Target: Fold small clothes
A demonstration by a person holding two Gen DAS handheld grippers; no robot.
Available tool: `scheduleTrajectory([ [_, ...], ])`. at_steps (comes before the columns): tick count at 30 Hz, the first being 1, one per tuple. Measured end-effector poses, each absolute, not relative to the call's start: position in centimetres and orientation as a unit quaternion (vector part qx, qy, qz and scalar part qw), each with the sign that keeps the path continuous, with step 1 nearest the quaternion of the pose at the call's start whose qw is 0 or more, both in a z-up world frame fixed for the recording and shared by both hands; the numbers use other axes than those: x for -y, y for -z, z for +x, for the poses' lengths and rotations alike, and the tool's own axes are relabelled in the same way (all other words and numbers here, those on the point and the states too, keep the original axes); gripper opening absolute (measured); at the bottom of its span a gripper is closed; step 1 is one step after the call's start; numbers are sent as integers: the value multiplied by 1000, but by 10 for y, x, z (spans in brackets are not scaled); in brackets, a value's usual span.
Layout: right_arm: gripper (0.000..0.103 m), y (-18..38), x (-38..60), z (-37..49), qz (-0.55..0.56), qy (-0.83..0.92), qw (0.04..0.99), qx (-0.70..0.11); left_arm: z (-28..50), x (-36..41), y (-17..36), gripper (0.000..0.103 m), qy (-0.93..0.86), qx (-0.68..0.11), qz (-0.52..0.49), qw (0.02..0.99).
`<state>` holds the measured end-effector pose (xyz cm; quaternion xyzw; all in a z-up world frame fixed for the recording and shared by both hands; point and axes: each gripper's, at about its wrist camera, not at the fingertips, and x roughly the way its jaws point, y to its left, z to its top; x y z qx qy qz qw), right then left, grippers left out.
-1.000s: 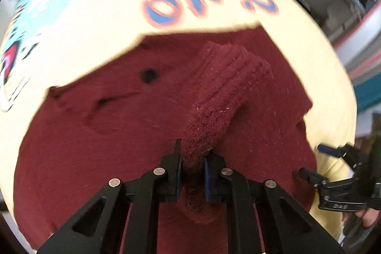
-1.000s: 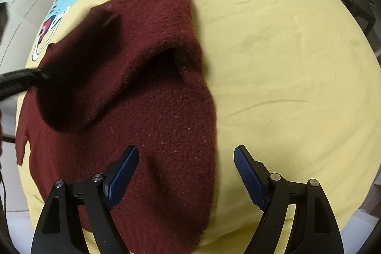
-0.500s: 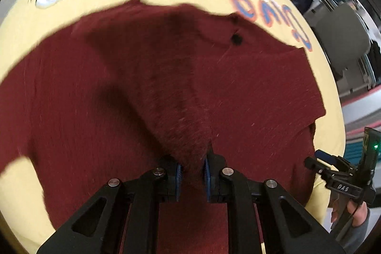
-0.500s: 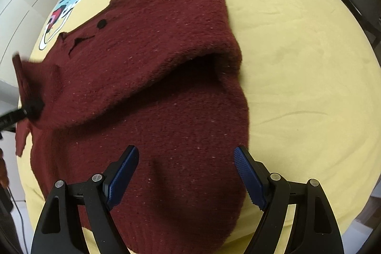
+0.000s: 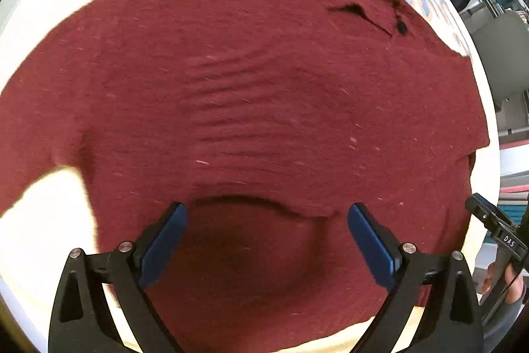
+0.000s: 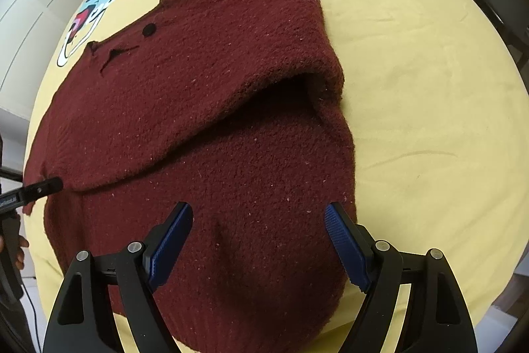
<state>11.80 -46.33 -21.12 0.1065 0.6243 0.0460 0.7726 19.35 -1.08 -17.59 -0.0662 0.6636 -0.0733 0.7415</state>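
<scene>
My left gripper (image 5: 266,234) hangs released over the maroon sweater (image 6: 198,108), whose sleeve is folded across its body on the yellow sheet (image 6: 413,71). My right gripper (image 6: 258,237) gapes empty above the sweater's hem, nearer me.

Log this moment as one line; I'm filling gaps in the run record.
task: fold small clothes | left gripper: open, over sweater | right gripper: open, over sweater | sleeve: folded across body | surface: yellow sheet
</scene>
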Motion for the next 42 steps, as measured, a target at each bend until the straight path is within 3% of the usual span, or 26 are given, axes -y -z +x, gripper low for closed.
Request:
scheduleTrajectory([
  [6,83,208,458,116,103,-47,776,-621,224,-21,167,98,44,-638,-112,761],
  [12,83,181,449,109,44,-18,807,-589,250,-14,197,97,54,-660,-145,736],
  [17,83,168,446,109,43,-23,812,-581,250,8,213,97,54,-667,-117,734],
  [20,83,165,445,110,43,-28,813,-580,252,22,216,80,61,-666,-109,735],
  [21,83,165,445,110,42,-28,813,-580,253,28,217,68,65,-667,-108,734],
  [23,83,165,444,110,42,-29,813,-580,257,40,220,60,63,-670,-92,734],
  [25,83,165,443,111,42,-29,813,-579,263,52,224,39,71,-670,-88,734],
  [28,83,164,441,111,37,-28,814,-579,274,71,229,19,86,-666,-101,734],
  [33,83,166,442,111,37,-28,813,-581,280,84,217,12,92,-644,-93,754],
  [42,83,169,447,118,34,-26,811,-584,298,61,165,12,70,-587,-86,802],
])
